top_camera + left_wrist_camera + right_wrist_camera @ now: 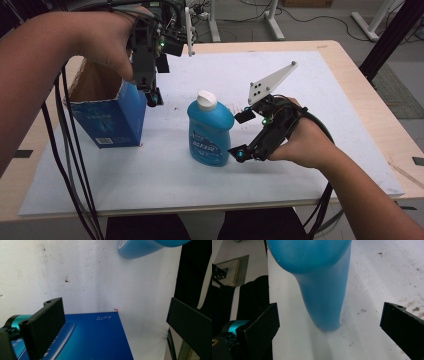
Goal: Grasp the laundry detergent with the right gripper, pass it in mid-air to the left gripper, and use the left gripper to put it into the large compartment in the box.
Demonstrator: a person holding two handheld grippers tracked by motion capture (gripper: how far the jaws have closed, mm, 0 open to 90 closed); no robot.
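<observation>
The white surface (310, 165) is stained and carries two things. Nearest, the right claw (239, 152) is spread wide at the base of the upright blue bottle (210, 131), not touching it. Such a low grip could tip the tall bottle when it closes. Farther back, the left claw (152, 96) hangs spread over the open blue box (112, 120); it could knock the box.
</observation>
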